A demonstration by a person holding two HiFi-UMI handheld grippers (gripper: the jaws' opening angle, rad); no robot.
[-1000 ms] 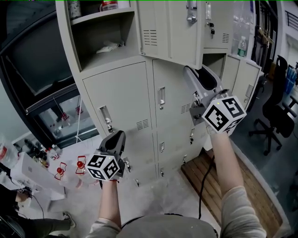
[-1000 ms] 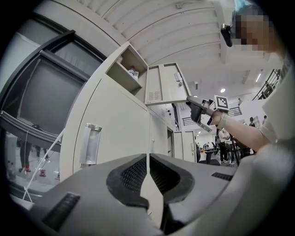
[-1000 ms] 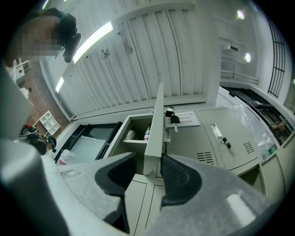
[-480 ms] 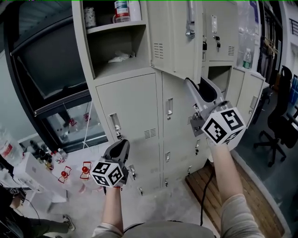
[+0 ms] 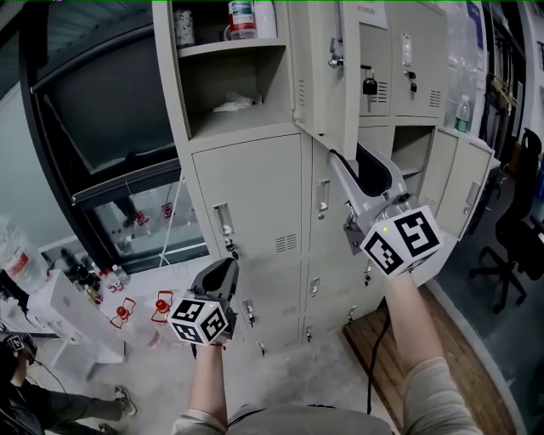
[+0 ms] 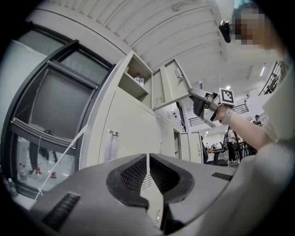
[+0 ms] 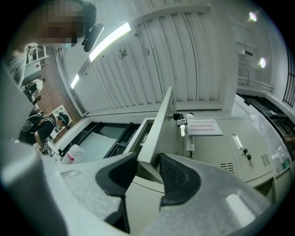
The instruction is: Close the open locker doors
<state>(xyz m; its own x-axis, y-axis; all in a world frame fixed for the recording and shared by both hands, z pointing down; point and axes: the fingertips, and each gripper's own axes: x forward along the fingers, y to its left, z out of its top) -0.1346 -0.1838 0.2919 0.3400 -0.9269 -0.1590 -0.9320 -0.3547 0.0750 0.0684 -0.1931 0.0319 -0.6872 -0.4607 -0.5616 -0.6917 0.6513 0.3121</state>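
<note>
A grey bank of lockers fills the head view. One upper locker door (image 5: 327, 76) stands open beside its compartment (image 5: 242, 89). My right gripper (image 5: 336, 159) reaches up to that door's lower corner. In the right gripper view the door (image 7: 159, 122) runs between the jaws of my right gripper (image 7: 148, 161). Those jaws have just been closing and both pads now lie against the door's edge. My left gripper (image 5: 227, 265) hangs lower, in front of a closed door; my left gripper (image 6: 147, 159) is shut on nothing. A second locker (image 5: 416, 153) further right also stands open, its door (image 5: 463, 191) swung outwards.
Bottles (image 5: 242, 17) stand on the shelf above the open compartment, and a white scrap (image 5: 234, 104) lies inside it. A black-framed window (image 5: 102, 127) is at the left. Small red items (image 5: 161, 304) lie on the floor, a wooden platform (image 5: 425, 357) and an office chair (image 5: 518, 229) at right.
The head view has swung, so the lockers now sit further right and lower. The right gripper has moved sideways while staying at the open door's lower corner. The left gripper has drifted a little.
</note>
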